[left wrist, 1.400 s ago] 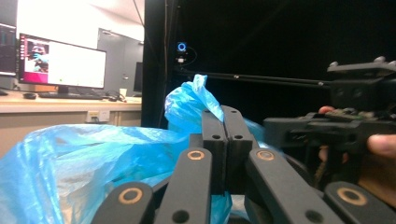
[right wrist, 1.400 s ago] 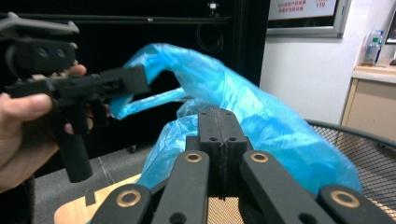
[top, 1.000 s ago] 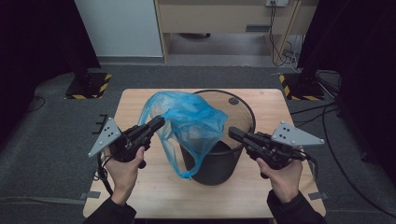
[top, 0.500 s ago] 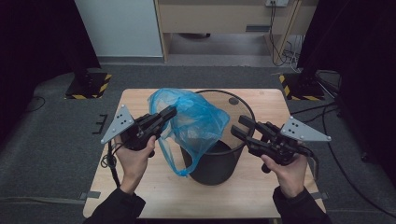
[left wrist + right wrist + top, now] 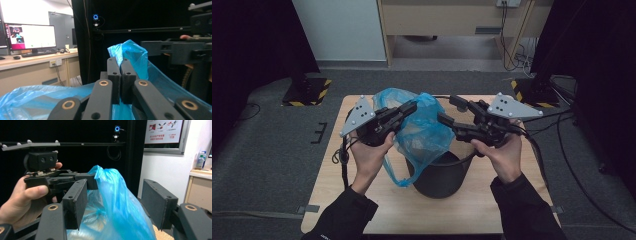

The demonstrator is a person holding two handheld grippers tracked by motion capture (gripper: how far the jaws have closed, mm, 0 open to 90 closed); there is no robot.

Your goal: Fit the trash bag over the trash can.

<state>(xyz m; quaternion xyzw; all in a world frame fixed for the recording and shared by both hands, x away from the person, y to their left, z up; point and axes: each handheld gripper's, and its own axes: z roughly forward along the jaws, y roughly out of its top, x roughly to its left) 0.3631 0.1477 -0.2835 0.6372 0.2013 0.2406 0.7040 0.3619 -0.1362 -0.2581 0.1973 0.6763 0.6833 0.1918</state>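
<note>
A thin blue plastic bag (image 5: 422,132) hangs partly inside a black bucket (image 5: 439,175) that stands on the wooden table (image 5: 377,210). My left gripper (image 5: 411,107) is shut on the bag's upper edge and holds it up above the bucket; in the left gripper view the jaws (image 5: 120,62) pinch the blue film (image 5: 132,53). My right gripper (image 5: 449,110) faces it from the right, and its jaws have just been opening. In the right gripper view the bag's peak (image 5: 112,192) rises between the wide-apart pads (image 5: 77,200), which do not touch it.
The bucket takes up the table's middle, and bare wood lies in front of it and at both sides. Cables (image 5: 562,150) trail off the table's right edge. A pale cabinet (image 5: 447,20) stands beyond the far edge. A desk with a monitor (image 5: 30,36) is off in the distance.
Both hands have risen and moved toward the far side. The left gripper has lifted the bag higher. The right gripper, shut a second ago, has opened and swung in beside the bag's top.
</note>
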